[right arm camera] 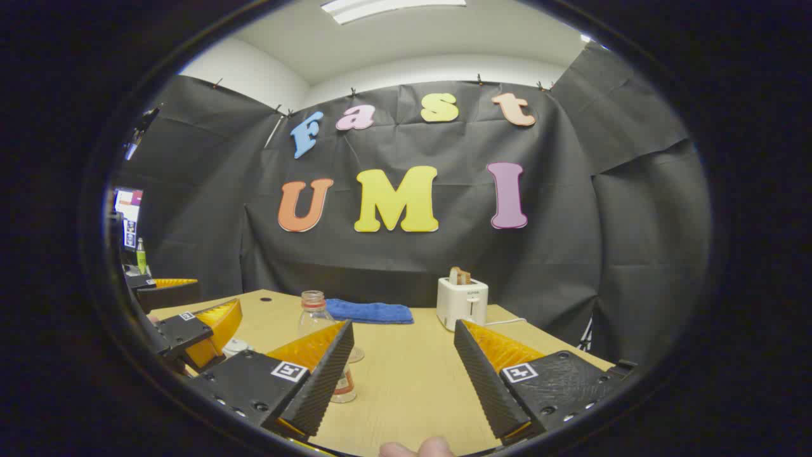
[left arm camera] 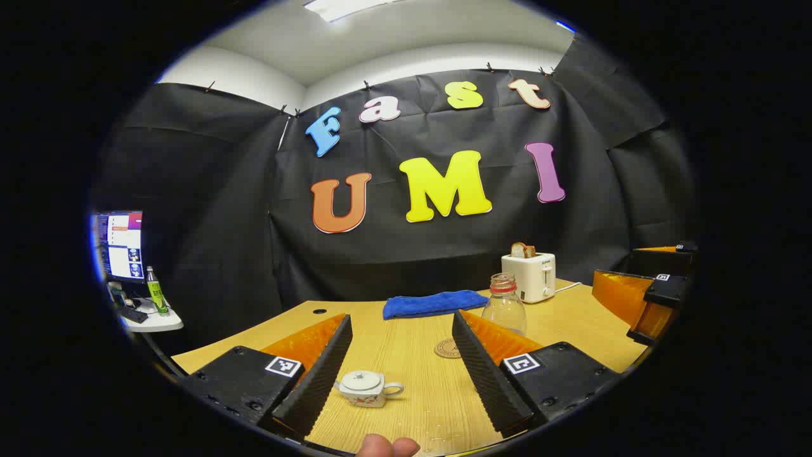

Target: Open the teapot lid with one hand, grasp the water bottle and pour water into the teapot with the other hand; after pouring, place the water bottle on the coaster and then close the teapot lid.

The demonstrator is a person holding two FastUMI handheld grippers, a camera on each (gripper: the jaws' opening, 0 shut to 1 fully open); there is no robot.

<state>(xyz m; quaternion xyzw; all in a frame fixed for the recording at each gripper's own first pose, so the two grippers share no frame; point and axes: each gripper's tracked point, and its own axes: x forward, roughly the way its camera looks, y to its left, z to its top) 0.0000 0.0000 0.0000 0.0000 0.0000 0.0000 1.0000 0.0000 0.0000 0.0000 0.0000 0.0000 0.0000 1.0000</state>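
Left tongs (left arm camera: 399, 374): we see them spread wide open above the light wooden worktop (left arm camera: 419, 393), gripping nothing.
Teapot: the small white ceramic teapot with its lid on (left arm camera: 366, 388) sits on the worktop between the left fingers, nearer the finger at 9 o'clock, apart from both; its handle points toward 3 o'clock.
Water bottle: the clear plastic bottle with a red neck ring and no cap (left arm camera: 504, 304) stands upright at about 1 o'clock from the teapot, partly behind the finger on that side.
Coaster: a round brown coaster (left arm camera: 448, 348) lies flat just at 8 o'clock of the bottle, bare.
Right tongs (right arm camera: 401, 381): we see them open wide as well, holding nothing; the bottle (right arm camera: 315, 317) stands at 10 o'clock, partly hidden behind one finger.
Background: a folded blue cloth (left arm camera: 434, 303) lies at 12 o'clock on the worktop's far edge; a white toaster holding a bread slice (left arm camera: 529, 275) stands at 2 o'clock.
Thumb: a fingertip (left arm camera: 386, 446) shows at 6 o'clock.
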